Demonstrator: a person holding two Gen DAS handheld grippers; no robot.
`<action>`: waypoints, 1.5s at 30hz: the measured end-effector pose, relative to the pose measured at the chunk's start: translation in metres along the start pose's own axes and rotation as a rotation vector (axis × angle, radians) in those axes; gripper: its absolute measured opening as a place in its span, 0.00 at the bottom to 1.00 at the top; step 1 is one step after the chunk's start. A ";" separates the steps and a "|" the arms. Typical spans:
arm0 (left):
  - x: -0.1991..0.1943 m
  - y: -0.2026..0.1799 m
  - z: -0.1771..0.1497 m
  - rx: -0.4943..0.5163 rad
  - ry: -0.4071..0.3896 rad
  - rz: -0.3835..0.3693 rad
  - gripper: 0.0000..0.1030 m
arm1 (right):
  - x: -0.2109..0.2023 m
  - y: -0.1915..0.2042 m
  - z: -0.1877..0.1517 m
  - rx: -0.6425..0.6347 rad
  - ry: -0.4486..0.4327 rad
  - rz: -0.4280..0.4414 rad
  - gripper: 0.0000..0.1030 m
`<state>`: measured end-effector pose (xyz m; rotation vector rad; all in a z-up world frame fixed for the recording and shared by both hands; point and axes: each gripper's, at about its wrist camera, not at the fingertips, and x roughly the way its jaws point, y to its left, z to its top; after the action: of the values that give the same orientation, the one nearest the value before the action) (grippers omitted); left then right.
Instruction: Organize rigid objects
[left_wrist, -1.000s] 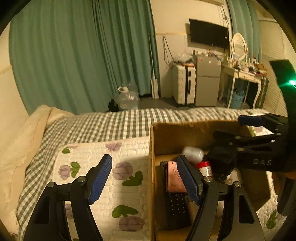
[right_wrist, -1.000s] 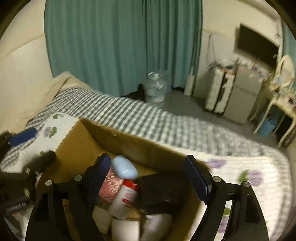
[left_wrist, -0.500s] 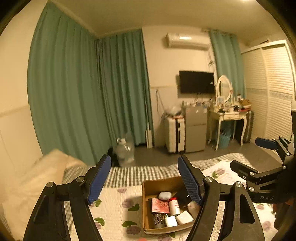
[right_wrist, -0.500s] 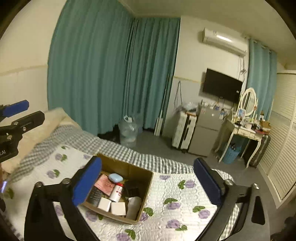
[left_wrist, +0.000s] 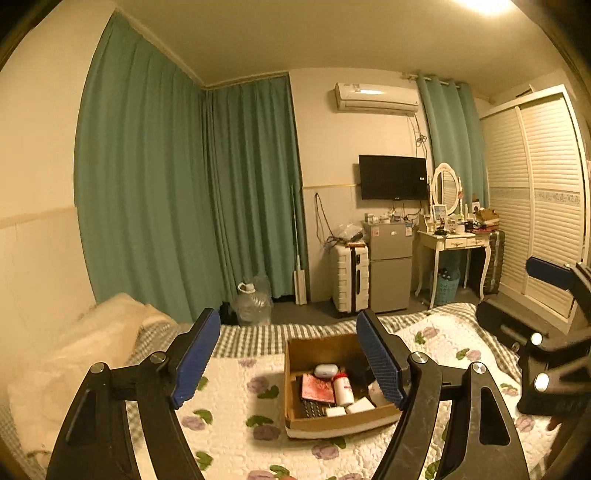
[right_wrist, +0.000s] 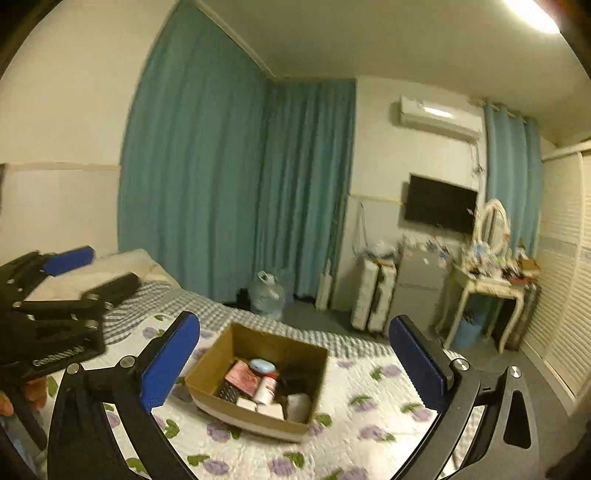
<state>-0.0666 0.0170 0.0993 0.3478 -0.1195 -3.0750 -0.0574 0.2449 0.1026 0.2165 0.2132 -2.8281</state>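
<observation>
The left hand-held gripper (left_wrist: 288, 360) hangs above the bed (left_wrist: 229, 398) with its blue-padded fingers (left_wrist: 195, 356) spread wide apart and nothing between them. The right hand-held gripper (right_wrist: 295, 363) is likewise spread wide and carries nothing. Below both, a cardboard box (right_wrist: 221, 402) sits on the floral quilt of the bed, near its middle. Inside the box lie a white earbud case (left_wrist: 326, 370), a pink booklet (left_wrist: 317, 388), a white bottle with a red cap (left_wrist: 342, 389) lying beside the booklet, a dark keypad device (left_wrist: 314, 409) partly under the booklet, and small white blocks (left_wrist: 360, 406) at the near side. In the left wrist view the right tool shows at the far right edge, well apart from the box.
</observation>
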 end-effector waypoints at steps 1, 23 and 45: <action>0.006 0.002 -0.011 -0.012 -0.001 0.003 0.77 | 0.007 0.004 -0.013 0.006 -0.025 -0.023 1.00; 0.063 -0.002 -0.108 -0.040 0.126 0.048 0.77 | 0.087 -0.004 -0.115 0.118 0.147 -0.056 1.00; 0.067 -0.005 -0.111 -0.028 0.144 0.042 0.77 | 0.089 -0.007 -0.117 0.134 0.163 -0.064 1.00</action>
<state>-0.1073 0.0109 -0.0241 0.5560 -0.0769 -2.9947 -0.1290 0.2467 -0.0258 0.4786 0.0659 -2.8919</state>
